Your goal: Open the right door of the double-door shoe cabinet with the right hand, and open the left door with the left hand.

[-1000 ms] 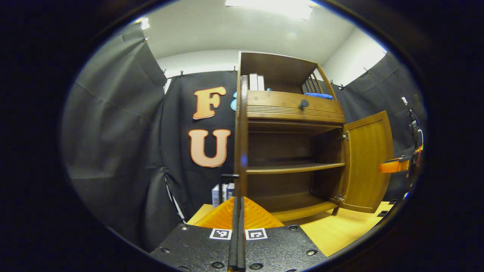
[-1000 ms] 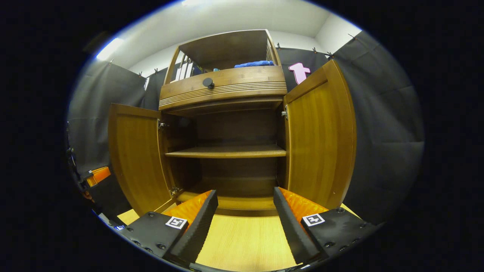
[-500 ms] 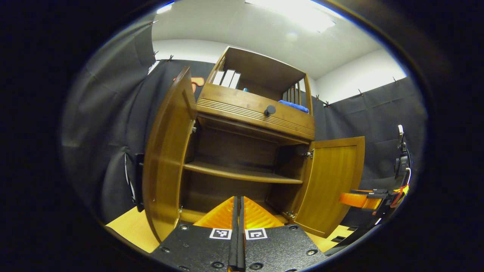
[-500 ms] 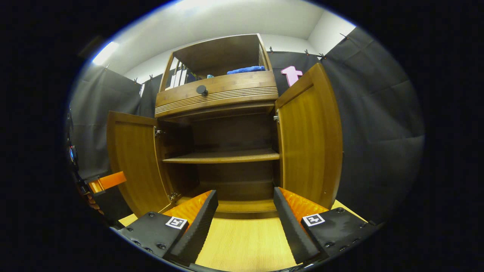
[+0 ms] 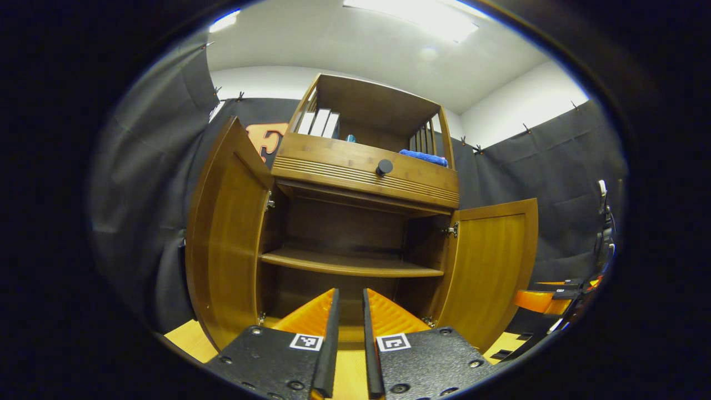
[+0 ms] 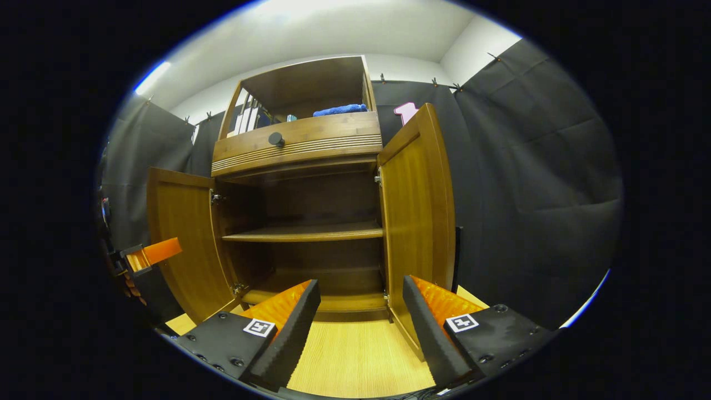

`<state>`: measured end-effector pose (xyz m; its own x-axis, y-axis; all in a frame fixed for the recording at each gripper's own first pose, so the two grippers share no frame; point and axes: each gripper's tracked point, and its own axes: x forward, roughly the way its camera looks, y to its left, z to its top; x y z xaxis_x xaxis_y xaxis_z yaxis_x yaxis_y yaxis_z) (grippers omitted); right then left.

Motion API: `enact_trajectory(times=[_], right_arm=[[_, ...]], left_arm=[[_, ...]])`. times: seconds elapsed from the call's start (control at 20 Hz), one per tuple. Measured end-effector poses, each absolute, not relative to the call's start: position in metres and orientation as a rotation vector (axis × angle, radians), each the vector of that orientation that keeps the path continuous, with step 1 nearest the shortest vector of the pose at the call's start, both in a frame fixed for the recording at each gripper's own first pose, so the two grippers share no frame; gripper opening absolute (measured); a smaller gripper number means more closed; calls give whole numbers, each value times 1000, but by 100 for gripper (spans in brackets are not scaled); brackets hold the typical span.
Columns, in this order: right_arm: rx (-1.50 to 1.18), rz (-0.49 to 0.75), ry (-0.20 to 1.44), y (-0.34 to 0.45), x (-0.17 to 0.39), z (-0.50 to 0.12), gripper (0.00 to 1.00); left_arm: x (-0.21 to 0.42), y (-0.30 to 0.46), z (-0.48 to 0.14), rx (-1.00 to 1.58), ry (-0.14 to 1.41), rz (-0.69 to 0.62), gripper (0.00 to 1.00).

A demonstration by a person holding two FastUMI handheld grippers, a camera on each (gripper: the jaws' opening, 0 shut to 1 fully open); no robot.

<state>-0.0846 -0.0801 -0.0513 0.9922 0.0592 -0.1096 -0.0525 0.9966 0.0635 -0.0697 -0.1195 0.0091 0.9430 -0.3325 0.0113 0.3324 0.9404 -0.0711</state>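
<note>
since half a second ago the left gripper (image 5: 349, 311) is parting its fingers slightly, holding nothing; right gripper (image 6: 361, 311) is gaping wide. shoe cabinet (image 6: 297, 144) is standing mid-frame, left door (image 5: 225, 244) and right door (image 6: 417, 216) apparently swung fully open.

The left claw (image 5: 350, 344) is being held level and pointed forward, its two fingers (image 5: 329, 339) parted by only a narrow gap with nothing between them. The right claw (image 6: 361, 328) is being held at a similar low height, its fingers (image 6: 291, 328) spread wide apart and nothing gripped. In the left gripper view the right claw (image 5: 541, 297) is being seen far off at the right edge, and in the right gripper view the left claw (image 6: 147, 255) is being seen at the left edge with fingertips of the holding hand (image 6: 132, 286) just below it.
</note>
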Motion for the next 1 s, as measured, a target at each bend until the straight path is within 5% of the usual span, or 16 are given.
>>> enact_trajectory(times=[0.35, 1.0], right_arm=[[71, 56, 113, -81, -83, -53, 90], [57, 79, 107, -65, -77, -48, 89]], left_arm=[[-77, -126, 23, -59, -59, -326, 93], [-75, -122, 10, -1, -46, -305, 95]])
